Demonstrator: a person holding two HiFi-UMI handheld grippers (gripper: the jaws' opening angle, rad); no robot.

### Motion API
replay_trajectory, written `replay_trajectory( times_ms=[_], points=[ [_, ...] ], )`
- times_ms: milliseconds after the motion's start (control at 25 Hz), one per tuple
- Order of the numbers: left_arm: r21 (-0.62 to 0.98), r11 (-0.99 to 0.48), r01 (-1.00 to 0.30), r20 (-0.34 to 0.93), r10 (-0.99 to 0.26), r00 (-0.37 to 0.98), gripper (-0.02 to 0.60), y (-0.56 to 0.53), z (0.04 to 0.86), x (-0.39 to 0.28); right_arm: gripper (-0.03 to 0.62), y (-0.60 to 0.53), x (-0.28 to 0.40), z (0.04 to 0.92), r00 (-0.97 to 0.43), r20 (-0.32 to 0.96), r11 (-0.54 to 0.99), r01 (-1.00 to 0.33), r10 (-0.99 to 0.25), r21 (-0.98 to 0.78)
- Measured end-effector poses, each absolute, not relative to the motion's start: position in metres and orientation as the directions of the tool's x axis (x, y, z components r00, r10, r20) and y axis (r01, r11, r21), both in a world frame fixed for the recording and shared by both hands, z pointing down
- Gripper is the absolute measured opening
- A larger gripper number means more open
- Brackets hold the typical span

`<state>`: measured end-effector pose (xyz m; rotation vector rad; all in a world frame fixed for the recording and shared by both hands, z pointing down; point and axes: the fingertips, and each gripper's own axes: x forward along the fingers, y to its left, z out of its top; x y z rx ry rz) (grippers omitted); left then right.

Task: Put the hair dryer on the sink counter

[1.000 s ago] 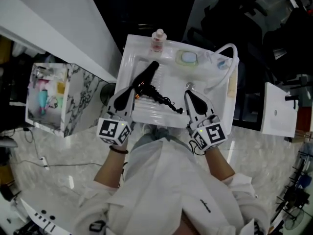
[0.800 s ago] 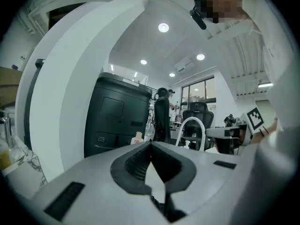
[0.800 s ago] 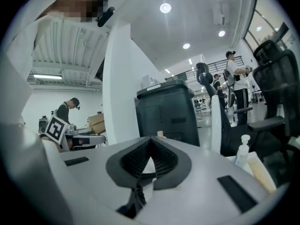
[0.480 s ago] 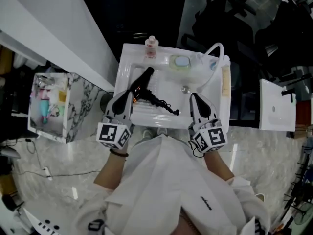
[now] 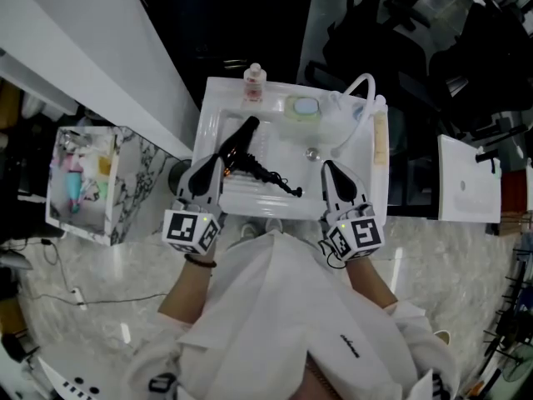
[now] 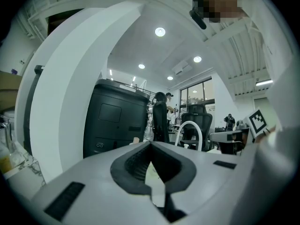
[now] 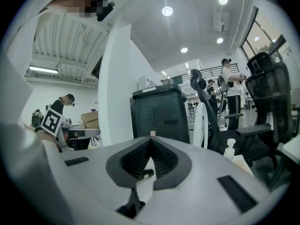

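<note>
The black hair dryer (image 5: 239, 144) lies on the left part of the white sink counter (image 5: 250, 200). Its coiled black cord (image 5: 279, 180) trails to the right. My left gripper (image 5: 213, 165) sits just left of the dryer's handle end, shut and empty. In the left gripper view its jaws (image 6: 151, 145) meet with nothing between them. My right gripper (image 5: 327, 167) rests over the counter's right front, shut and empty, apart from the cord end. The right gripper view shows the right gripper (image 7: 151, 140) closed the same way.
A white arched faucet (image 5: 360, 90), a small bottle (image 5: 254, 80) and a soap dish (image 5: 304, 106) stand along the counter's back. A marble-patterned cabinet (image 5: 83, 173) is at the left and another white basin (image 5: 466, 182) at the right. Black office chairs (image 7: 265, 93) stand behind.
The head view has shifted a little, so the counter sits slightly further left. The dryer lies in the same place and both grippers stay shut beside it.
</note>
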<state>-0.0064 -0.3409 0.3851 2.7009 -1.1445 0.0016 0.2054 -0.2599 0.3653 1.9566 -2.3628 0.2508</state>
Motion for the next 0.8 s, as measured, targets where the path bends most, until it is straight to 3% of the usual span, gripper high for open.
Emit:
replay_trajectory(
  times_ms=[800],
  points=[
    [0.184,-0.681,-0.709,0.085,-0.708,0.701,0.023,-0.336,0.386,-0.010,0.017,-0.255,0.194,0.369,-0.228,0.175,0.222,-0.973,-0.958,-0.057]
  ],
)
